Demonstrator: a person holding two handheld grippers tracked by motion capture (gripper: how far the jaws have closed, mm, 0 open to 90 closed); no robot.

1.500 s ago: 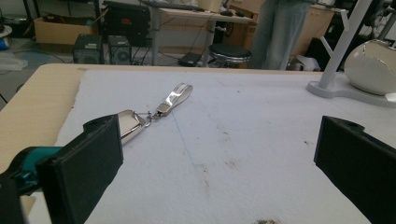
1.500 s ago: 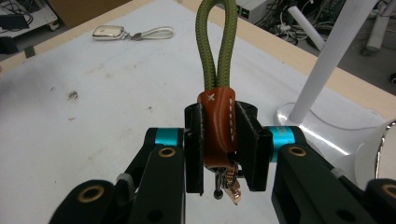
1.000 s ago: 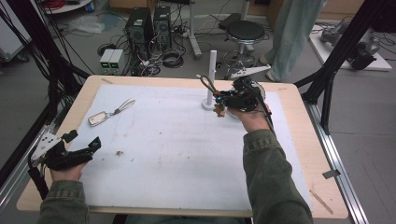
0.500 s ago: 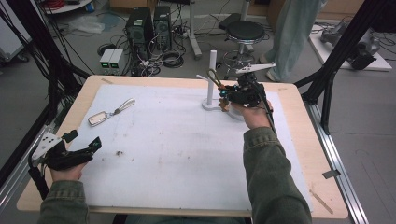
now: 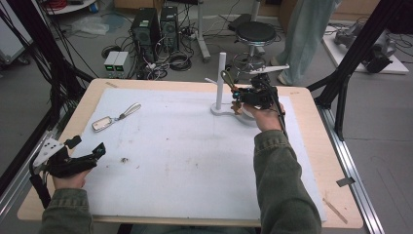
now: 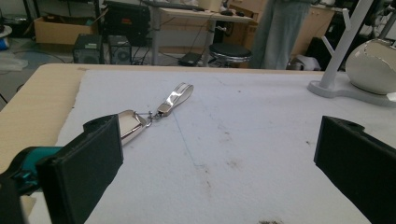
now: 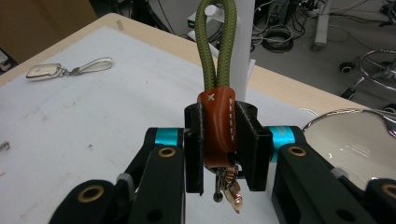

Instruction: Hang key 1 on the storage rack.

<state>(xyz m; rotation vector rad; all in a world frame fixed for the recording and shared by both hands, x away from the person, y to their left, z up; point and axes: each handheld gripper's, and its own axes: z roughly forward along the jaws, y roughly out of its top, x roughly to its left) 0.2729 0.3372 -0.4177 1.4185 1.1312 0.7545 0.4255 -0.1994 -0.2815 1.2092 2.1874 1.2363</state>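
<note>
A white mat (image 5: 195, 161) covers the wooden table (image 5: 336, 161); cables (image 5: 165, 61) litter the floor.

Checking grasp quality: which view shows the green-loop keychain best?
The right gripper view: the green-loop keychain sits close up, its brown leather sleeve clamped between the right gripper's jaws, keys dangling below. The high view shows it small beside the white stand.

Grippers: two, the left gripper (image 5: 100, 150) at lower left and the right gripper (image 5: 233, 92) at upper centre.
Keychains: two, a green-looped keychain (image 7: 215, 93) at centre and a silver keychain (image 5: 115, 117) at left of centre.
White stands: one, the stand (image 5: 220, 83) at upper centre.
White bowls: one, the bowl (image 7: 355, 140) at right edge.
Tables: one, the table (image 5: 311, 146).
</note>
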